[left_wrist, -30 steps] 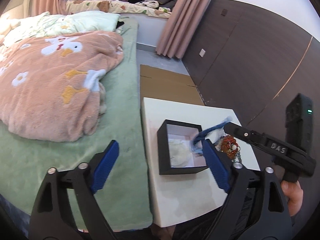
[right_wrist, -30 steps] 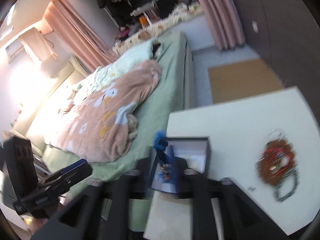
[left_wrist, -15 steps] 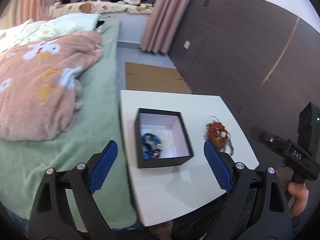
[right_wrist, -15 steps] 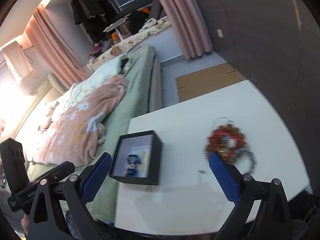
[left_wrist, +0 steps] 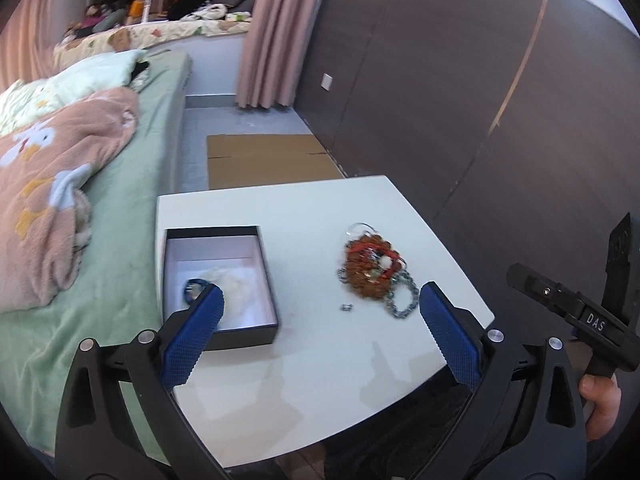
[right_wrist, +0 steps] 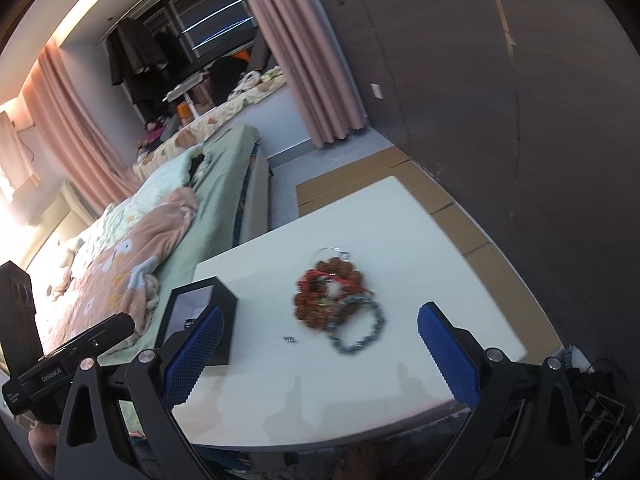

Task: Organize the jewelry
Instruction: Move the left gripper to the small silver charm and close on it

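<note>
Blue bracelet (left_wrist: 191, 289) in black box (left_wrist: 224, 336) — half hidden behind left tool (left_wrist: 318, 330).

A second ago your right gripper (right_wrist: 318, 354) was pinched shut on the blue bracelet (left_wrist: 191, 289) above the black box (left_wrist: 219, 336); now its jaws stand wide apart and empty, pulled back over the near edge of the white table (right_wrist: 320, 400), facing the jewelry pile (right_wrist: 340, 306). The bracelet lies inside the box. Your left gripper (left_wrist: 318, 338) now points further right, between box and pile.
</note>
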`<state>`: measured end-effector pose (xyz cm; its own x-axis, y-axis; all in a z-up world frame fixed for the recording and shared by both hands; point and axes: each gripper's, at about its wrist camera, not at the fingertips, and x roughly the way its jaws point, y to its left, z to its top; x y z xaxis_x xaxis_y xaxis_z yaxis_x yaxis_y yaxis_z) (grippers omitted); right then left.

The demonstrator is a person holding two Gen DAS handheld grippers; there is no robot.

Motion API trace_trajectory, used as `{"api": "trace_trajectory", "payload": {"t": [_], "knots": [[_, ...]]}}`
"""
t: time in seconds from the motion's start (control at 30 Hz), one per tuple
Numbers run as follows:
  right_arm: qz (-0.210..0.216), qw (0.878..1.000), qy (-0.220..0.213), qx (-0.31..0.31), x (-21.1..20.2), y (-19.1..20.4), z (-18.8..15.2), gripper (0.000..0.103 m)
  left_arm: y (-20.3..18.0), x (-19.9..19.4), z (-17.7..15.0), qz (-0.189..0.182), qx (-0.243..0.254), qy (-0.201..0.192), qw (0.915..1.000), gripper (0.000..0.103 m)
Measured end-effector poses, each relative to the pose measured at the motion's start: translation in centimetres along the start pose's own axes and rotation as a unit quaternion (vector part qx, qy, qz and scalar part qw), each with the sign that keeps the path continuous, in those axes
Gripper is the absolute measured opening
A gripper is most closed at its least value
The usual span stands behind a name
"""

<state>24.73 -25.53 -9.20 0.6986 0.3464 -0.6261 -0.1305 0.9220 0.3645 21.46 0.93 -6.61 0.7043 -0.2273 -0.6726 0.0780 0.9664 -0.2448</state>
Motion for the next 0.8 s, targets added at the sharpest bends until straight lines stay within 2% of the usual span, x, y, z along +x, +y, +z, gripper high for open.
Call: {"api": "trace_trajectory", "payload": {"t": [0.17,0.4,0.5,0.63,0.7,0.8], "knots": [[-0.012,1.0,0.006,0.02,0.6,-3.3,-0.4,0.095,-2.4,1.4,-0.1,-0.01,0.017,0.013,0.9997,0.098],[0.001,0.998,0.022,0.053,2.4,-7.0,-1.3,0.092,-4.1,4.3,-0.4,-0.007,0.031,0.038,0.9988,0.096],[0.01,0.998,0.029,0.056,3.1,-7.6,-1.7,0.089,-4.4,6.0,-0.8,-0.003,0.034,0.059,0.9977,0.082],[0.018,0.997,0.042,0.062,4.2,-8.3,-2.1,0.081,-4.9,8.2,-1.5,0.004,0.038,0.08,0.996,0.077],[0.018,0.997,0.048,0.06,4.7,-8.5,-2.3,0.08,-5.0,9.5,-1.8,0.007,0.039,0.094,0.9948,0.07],[0.015,0.997,0.054,0.059,5.3,-8.8,-2.5,0.08,-4.9,11.0,-2.2,0.011,0.038,0.107,0.9935,0.067]]}}
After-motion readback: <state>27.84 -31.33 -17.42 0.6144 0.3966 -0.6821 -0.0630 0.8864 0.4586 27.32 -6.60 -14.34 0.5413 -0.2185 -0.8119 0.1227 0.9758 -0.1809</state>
